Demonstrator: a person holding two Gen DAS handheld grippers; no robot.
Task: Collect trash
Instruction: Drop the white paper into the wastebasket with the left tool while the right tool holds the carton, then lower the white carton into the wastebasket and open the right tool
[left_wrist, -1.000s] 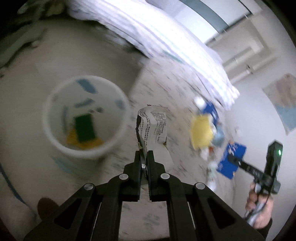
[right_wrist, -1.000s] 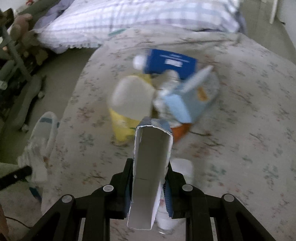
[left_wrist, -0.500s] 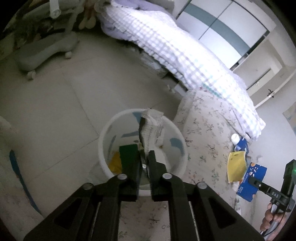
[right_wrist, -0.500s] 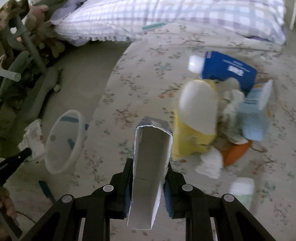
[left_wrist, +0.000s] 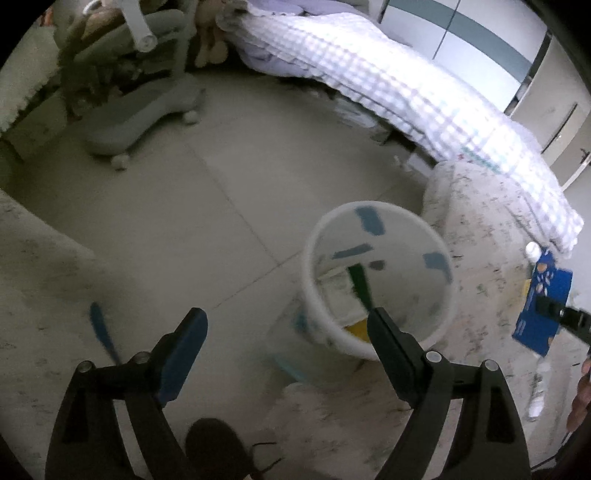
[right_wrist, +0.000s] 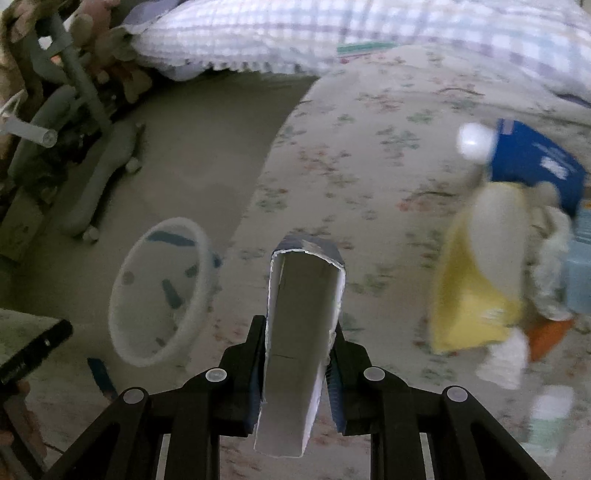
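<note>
Floor (left_wrist: 192, 206): pale grey tile with visible joints, bare between the furniture.

Bed (right_wrist: 369, 155): floral-print cover, cream with small red and green sprigs; a checked lilac and white quilt (left_wrist: 388, 77) is heaped along its far side.

Chair base (left_wrist: 140, 110): grey, on castors, at the far edge of the floor, soft toys behind it.

Bin (left_wrist: 376, 273): white plastic with blue markings, standing on the floor just beside the bed edge. Inside lie a pale printed wrapper, a green piece and a yellow piece.

Left hand-held gripper (left_wrist: 284, 328): jaws have just been opening and now stand wide, nothing between them, hanging over the near rim of the bin.

Right hand-held gripper (right_wrist: 299, 365): clamped on an open-ended carton (right_wrist: 303, 332), blue outside, white inside, held above the bed cover.

Remaining trash, in a loose heap on the bed, well apart from the bin: blue carton with white cap (right_wrist: 532, 162), yellow bag (right_wrist: 472, 302), pale blue box, orange piece, white tissue, small pale bottle (right_wrist: 546, 417).
</note>
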